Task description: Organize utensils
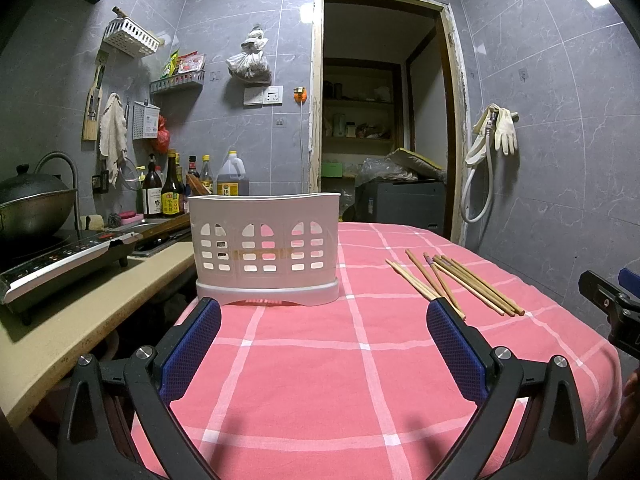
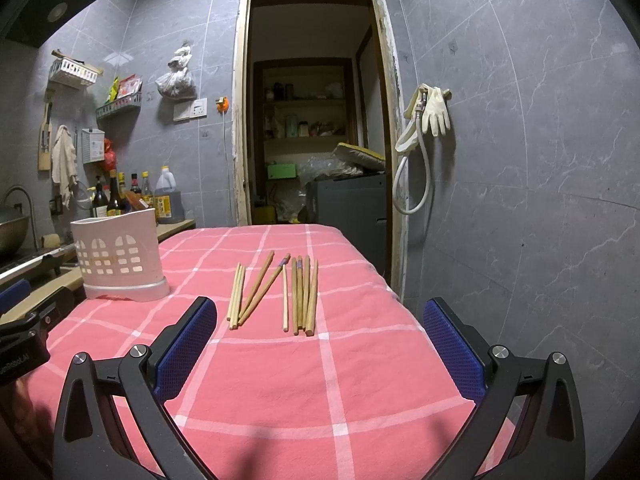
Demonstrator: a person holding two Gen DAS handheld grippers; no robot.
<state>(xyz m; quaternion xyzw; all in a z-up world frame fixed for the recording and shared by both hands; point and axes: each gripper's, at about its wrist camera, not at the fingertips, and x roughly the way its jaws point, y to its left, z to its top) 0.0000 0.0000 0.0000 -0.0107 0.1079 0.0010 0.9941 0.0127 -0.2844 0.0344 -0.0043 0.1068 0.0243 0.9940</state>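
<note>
Several wooden chopsticks [image 2: 276, 294] lie loose on the pink checked tablecloth [image 2: 320, 380]; they also show in the left wrist view [image 1: 452, 284] at the right. A white perforated utensil holder [image 1: 265, 242] stands upright at the table's left side, also seen in the right wrist view [image 2: 118, 258]. My left gripper [image 1: 322, 316] is open and empty, just in front of the holder. My right gripper [image 2: 318, 316] is open and empty, just short of the chopsticks' near ends; it shows at the right edge of the left wrist view [image 1: 612, 300].
A counter [image 1: 80, 300] on the left carries an induction cooker [image 1: 60, 260], a wok [image 1: 32, 200] and sauce bottles [image 1: 172, 192]. A grey tiled wall [image 2: 520, 200] is close on the right, with gloves and a hose [image 2: 424, 140]. An open doorway [image 2: 312, 140] lies behind.
</note>
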